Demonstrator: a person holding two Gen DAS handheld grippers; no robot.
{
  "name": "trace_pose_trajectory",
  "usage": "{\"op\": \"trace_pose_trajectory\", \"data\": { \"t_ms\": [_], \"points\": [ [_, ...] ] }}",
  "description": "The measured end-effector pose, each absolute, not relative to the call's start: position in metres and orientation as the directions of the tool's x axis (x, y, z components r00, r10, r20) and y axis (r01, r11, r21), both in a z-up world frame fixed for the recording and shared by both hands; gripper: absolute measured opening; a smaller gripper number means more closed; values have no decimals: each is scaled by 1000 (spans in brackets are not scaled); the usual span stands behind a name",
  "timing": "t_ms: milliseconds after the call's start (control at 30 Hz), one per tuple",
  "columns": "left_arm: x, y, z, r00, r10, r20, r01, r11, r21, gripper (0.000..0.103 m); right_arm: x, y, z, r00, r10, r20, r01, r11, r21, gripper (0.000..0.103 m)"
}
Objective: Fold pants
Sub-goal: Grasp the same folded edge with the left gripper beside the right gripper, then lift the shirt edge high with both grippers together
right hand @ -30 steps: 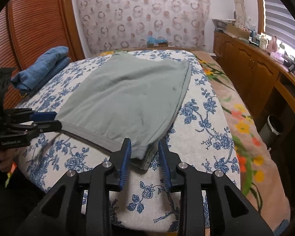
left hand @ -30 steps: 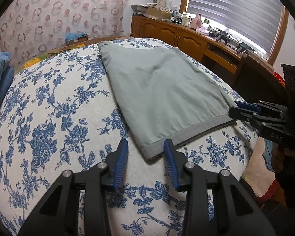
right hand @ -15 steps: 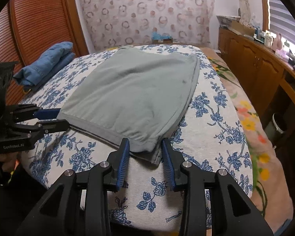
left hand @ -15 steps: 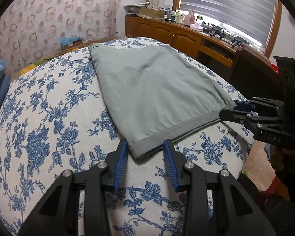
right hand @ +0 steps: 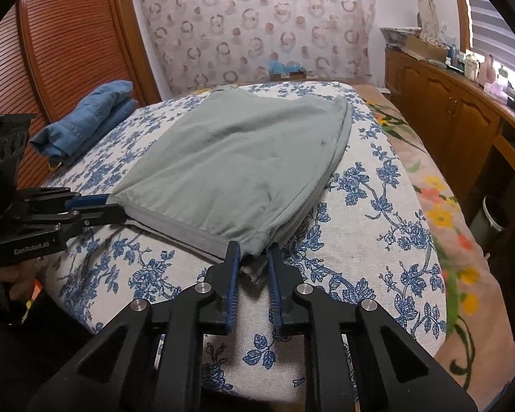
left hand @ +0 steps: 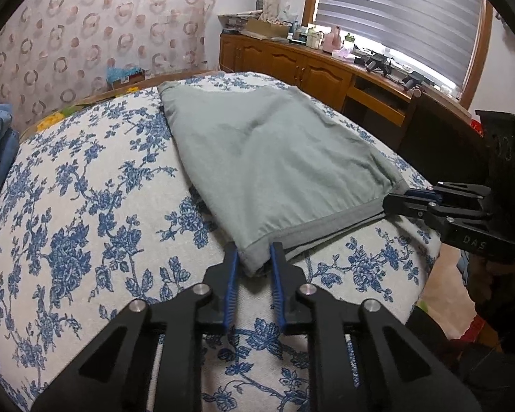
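**Grey-green pants pinched at both near corners**

Grey-green pants [left hand: 267, 158] spread flat on the blue floral bedspread [left hand: 86, 213], waistband edge facing the cameras. Left gripper [left hand: 254, 257] clamped on the near left corner, blue pads [left hand: 230, 274] pressing cloth from both sides. Right gripper [right hand: 252, 257] same deal on the near right corner, fabric bunched between its pads [right hand: 232, 267]. Both corners lifted slightly off the cover. Folded blue jeans [right hand: 86, 116] well off to the left by the slatted wooden door [right hand: 68, 34]. Wooden cabinets [right hand: 446, 103] along the right wall, under the window blinds [left hand: 405, 7].
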State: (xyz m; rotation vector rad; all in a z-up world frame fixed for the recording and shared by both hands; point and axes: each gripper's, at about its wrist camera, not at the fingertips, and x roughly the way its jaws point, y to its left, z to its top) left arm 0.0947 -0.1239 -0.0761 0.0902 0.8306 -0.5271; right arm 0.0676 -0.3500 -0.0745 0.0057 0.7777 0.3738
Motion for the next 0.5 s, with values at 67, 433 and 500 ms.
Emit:
{"op": "trace_pose_trajectory", "data": {
  "t_ms": [67,433,500],
  "points": [
    [93,-125,-73,558,-412,-720,484,867,-120,11,67,-352,-72,652,341,-677,-330,932,151,11],
    [74,-123,-46,592,-434,-679,506,856,-106,7,57,-353,-50,672,368,-642,-361,920,149,10],
    [68,-121,-40,598,-438,-671,509,854,-105,7,53,-353,-45,676,375,-635,-369,917,148,10]
  ]
}}
